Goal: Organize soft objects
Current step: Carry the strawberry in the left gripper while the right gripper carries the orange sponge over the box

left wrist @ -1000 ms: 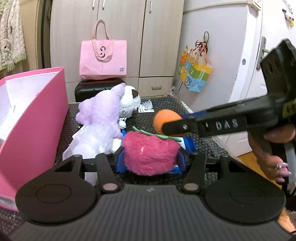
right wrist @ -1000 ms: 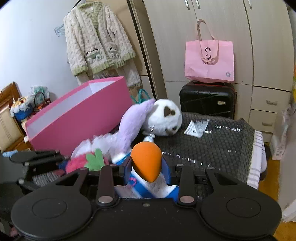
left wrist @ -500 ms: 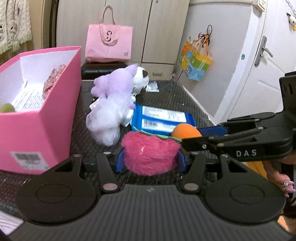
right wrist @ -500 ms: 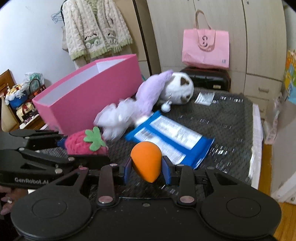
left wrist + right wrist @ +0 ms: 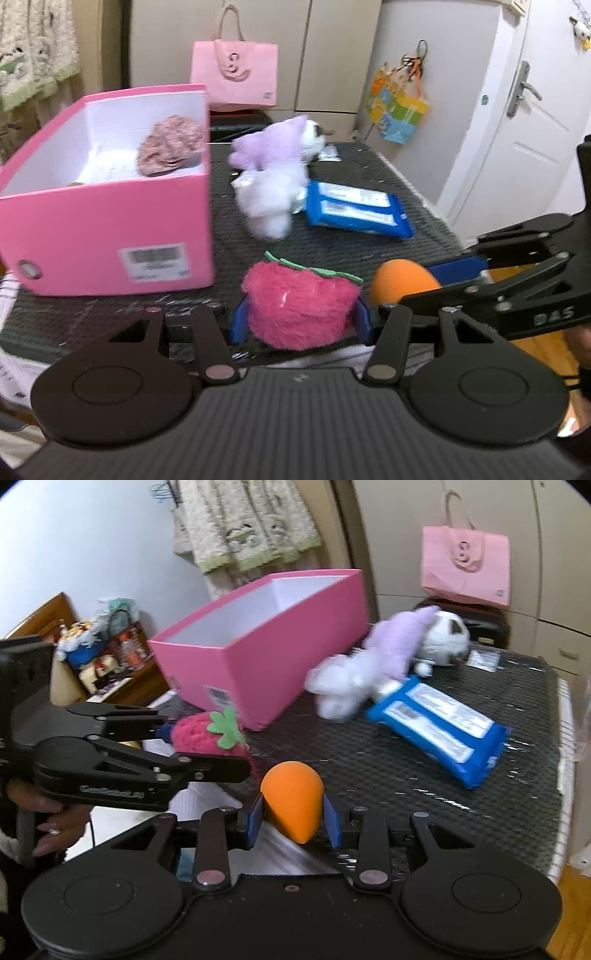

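My left gripper is shut on a fuzzy pink strawberry plush with a green leaf top; it also shows in the right wrist view. My right gripper is shut on an orange egg-shaped sponge, seen at the right in the left wrist view. Both are held above the near edge of the dark mat. The open pink box stands left and ahead, with a brownish knitted item inside.
A purple and white plush and a white fluffy item lie mid-table beside a blue wipes pack. A pink tote bag on a black suitcase stands behind the table. A door is at the right.
Both grippers have pulled back toward the near table edge and risen with their objects. The box's inside and the wipes pack have come into fuller view.
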Demonstrator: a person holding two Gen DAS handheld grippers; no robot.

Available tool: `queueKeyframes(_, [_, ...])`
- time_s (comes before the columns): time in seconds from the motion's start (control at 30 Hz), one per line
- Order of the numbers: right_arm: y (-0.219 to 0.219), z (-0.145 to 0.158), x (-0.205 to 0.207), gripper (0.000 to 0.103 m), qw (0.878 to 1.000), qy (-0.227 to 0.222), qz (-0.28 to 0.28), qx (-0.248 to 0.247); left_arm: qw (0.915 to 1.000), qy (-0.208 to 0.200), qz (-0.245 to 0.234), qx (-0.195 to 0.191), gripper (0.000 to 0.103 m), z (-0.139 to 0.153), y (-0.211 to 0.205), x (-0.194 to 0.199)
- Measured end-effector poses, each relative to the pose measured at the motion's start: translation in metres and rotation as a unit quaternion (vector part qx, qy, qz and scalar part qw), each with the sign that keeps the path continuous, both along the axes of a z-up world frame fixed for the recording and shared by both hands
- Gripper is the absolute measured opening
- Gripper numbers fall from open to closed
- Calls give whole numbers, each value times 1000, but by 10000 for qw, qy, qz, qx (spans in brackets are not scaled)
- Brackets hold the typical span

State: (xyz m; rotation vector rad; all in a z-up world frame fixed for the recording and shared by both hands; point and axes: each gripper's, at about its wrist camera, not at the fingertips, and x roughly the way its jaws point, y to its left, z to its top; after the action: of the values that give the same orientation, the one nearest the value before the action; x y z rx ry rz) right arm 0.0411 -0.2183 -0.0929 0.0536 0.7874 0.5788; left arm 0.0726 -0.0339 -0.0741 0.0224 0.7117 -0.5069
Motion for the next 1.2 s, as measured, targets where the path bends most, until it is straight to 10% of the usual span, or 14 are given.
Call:
queueKeyframes(0.23, [31,22,-6,40,9992,-193,333,101,9999,62,123,-81,53,21,45,-9])
queueKeyframes(0.57, [77,64,20,40,9937,-839,740,2,9957,-875,195,-248,54,82,81,-5])
queueKeyframes(1.2, [146,62,210,41,9797,-1238,1230,-990,9950,147,867,-483,55,68,118,204])
